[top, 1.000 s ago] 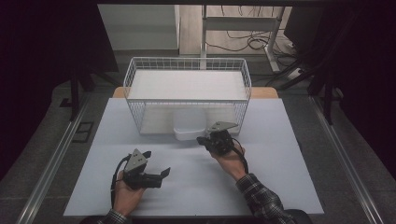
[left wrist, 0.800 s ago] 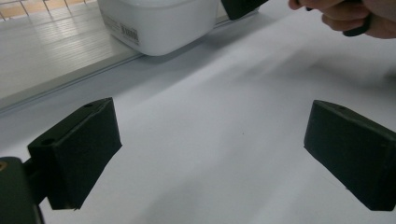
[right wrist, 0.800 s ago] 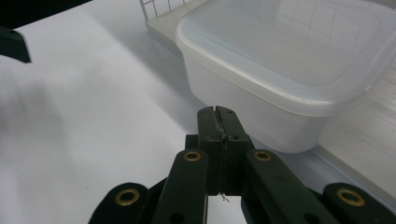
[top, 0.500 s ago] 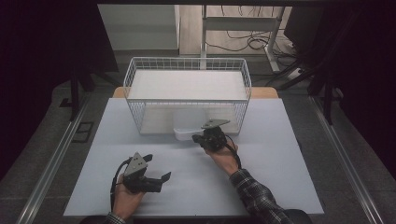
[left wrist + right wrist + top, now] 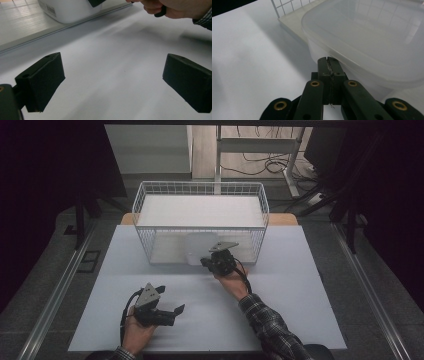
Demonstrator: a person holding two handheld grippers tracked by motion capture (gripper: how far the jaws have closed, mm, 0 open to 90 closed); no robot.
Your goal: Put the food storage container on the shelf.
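High view: a wire basket (image 5: 200, 222) stands on the table (image 5: 300, 290); a plastic tub (image 5: 200, 249) sits at the basket's near side, with the right gripper (image 5: 212, 264) at it. The left gripper (image 5: 167, 312) is well nearer than the basket.

Left gripper view: jaws wide apart over bare table.

Right gripper view: jaws pressed together, their tips at the tub's (image 5: 372, 45) rim.
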